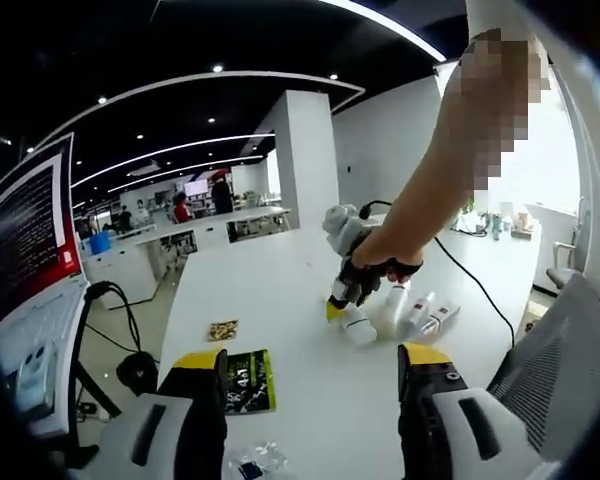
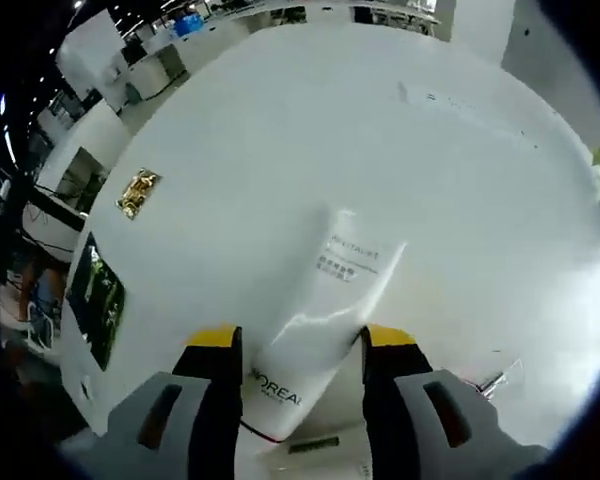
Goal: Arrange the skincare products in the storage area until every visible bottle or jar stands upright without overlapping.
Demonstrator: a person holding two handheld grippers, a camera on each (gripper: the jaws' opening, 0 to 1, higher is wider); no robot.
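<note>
Between the jaws of my right gripper (image 2: 300, 340) lies a white L'Oreal tube (image 2: 340, 270), cap end toward the camera, and both jaws press its sides. In the left gripper view a person's arm holds that right gripper (image 1: 352, 290) low over the white table (image 1: 280, 300), among several white bottles and tubes (image 1: 420, 315) lying in a loose cluster. One small white jar (image 1: 359, 329) sits just in front of it. My left gripper (image 1: 312, 358) hovers nearer the table's front, open, with nothing between its yellow-tipped fingers (image 1: 202, 362).
A gold wrapper (image 1: 222, 329) (image 2: 138, 192) and a dark green booklet (image 1: 248, 380) (image 2: 98, 295) lie left of the products. A black cable (image 1: 470, 280) crosses the table's right side. A mesh chair (image 1: 560, 350) stands at right, a screen (image 1: 30, 225) at left.
</note>
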